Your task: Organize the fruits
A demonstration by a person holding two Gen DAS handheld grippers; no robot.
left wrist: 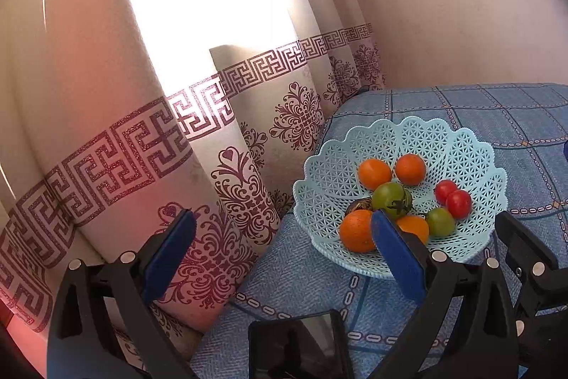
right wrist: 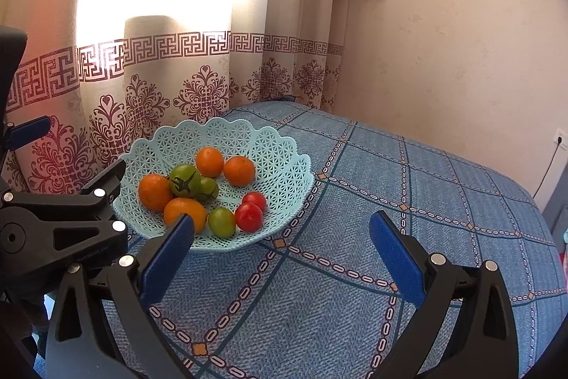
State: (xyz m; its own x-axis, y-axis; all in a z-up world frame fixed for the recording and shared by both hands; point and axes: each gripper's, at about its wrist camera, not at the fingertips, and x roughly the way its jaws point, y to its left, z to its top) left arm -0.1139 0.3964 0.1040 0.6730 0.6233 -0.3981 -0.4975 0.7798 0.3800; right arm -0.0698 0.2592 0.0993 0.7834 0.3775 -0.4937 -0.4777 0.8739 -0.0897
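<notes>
risk of collision first: left gripper (left wrist: 280,237) and right gripper (right wrist: 282,237), both with fingers spread and empty, sit close side by side at the near rim of the lattice fruit basket (right wrist: 284,148). oranges (right wrist: 155,191), green tomatoes (right wrist: 184,180) and red tomatoes (right wrist: 248,216) lie heaped inside; a nudge could roll them. basket stands near the curtain-side edge of the blue checked cloth (right wrist: 426,201); open room lies right of frame, toward the wall.
</notes>
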